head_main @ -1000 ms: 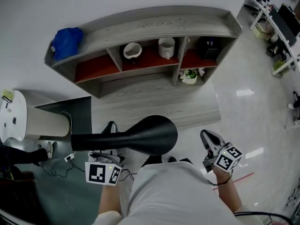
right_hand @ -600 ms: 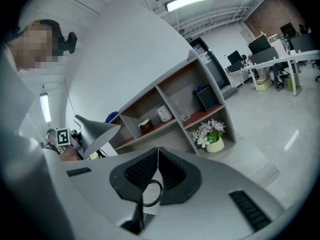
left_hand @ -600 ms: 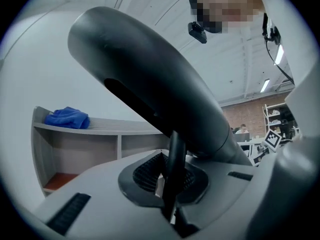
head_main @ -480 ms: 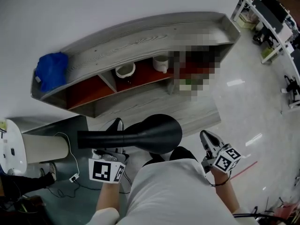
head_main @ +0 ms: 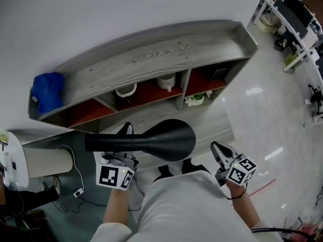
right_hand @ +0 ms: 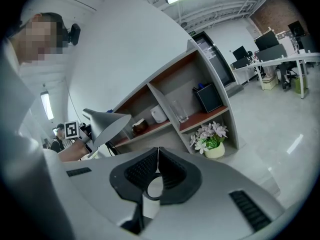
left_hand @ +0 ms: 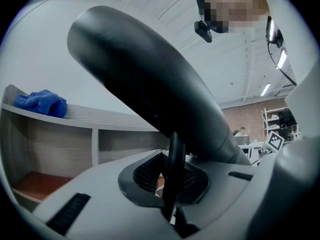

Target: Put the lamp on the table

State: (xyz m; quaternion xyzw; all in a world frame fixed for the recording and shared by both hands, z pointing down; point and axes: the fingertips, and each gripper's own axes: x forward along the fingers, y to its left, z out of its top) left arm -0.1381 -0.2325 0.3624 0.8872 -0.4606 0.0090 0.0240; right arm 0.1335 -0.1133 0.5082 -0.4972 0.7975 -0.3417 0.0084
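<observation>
A black lamp (head_main: 160, 139) with a wide cone shade lies roughly level in front of my body, the shade to the right. My left gripper (head_main: 118, 159) is shut on its thin black stem (left_hand: 173, 170), and the shade (left_hand: 145, 79) looms above the jaws in the left gripper view. The lamp hangs just in front of a grey wooden shelf unit with a long flat top (head_main: 151, 54). My right gripper (head_main: 216, 147) is at my right side, shut with nothing in it; its jaws meet at the tip (right_hand: 157, 156). From there the lamp shade (right_hand: 106, 122) shows at the left.
A blue cloth (head_main: 46, 92) lies on the left end of the shelf top. The red-floored compartments hold a bowl (head_main: 125, 91), a white cup (head_main: 166, 81) and a flower pot (head_main: 195, 99). A white cylinder (head_main: 35, 160) and a cable (head_main: 78, 188) are at the left, desks (head_main: 295, 14) at the far right.
The left gripper and lamp have come a little closer to the shelf unit, which now sits lower in the head view. The right gripper has hardly moved.
</observation>
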